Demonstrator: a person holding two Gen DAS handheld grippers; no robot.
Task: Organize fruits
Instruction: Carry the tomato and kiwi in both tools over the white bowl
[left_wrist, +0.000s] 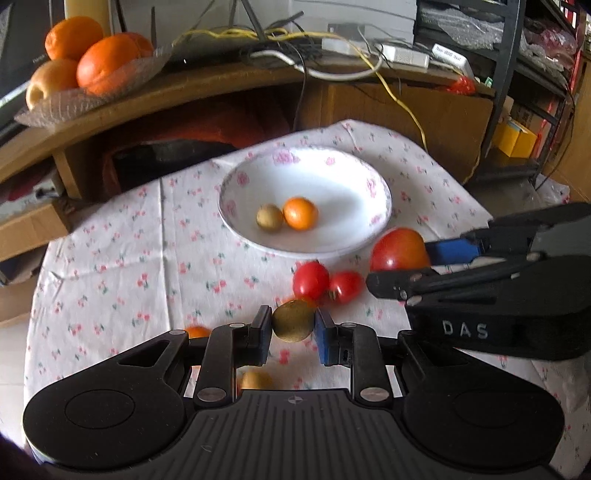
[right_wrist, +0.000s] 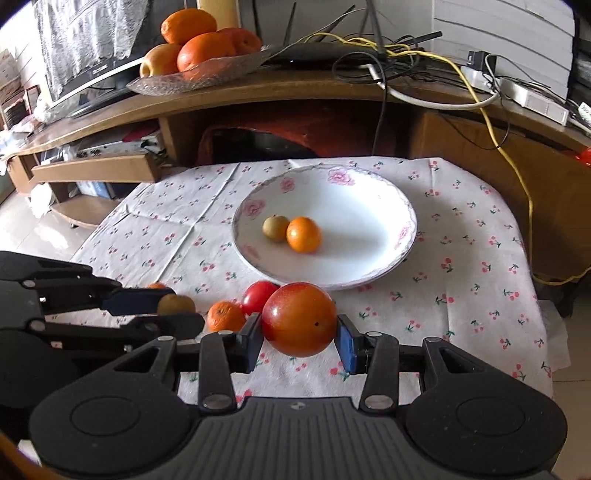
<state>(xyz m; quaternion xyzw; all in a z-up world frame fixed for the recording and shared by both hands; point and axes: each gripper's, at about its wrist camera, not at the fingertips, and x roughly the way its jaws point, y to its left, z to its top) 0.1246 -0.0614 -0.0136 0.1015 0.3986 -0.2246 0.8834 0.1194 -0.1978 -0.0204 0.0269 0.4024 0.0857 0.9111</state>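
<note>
My left gripper (left_wrist: 293, 325) is shut on a small olive-brown fruit (left_wrist: 293, 320), held just above the flowered tablecloth (left_wrist: 122, 258). My right gripper (right_wrist: 300, 334) is shut on a large red-orange fruit (right_wrist: 300, 318); in the left wrist view it enters from the right with that fruit (left_wrist: 399, 249) beside the white flowered bowl (left_wrist: 332, 177). The bowl (right_wrist: 369, 206) holds a small brown fruit (right_wrist: 275, 228) touching a small orange (right_wrist: 303, 234). Two red tomatoes (left_wrist: 311, 279) (left_wrist: 345, 286) lie on the cloth before the bowl. A mandarin (right_wrist: 225, 315) and a red tomato (right_wrist: 258, 295) sit left of my right gripper.
Another brown fruit (left_wrist: 255, 379) and a small orange (left_wrist: 197, 331) lie on the cloth under my left gripper. Behind the table a wooden shelf (right_wrist: 258, 92) carries a glass dish (right_wrist: 207, 75) of oranges, cables and a power strip (right_wrist: 532, 99). A metal rack (left_wrist: 506, 92) stands at right.
</note>
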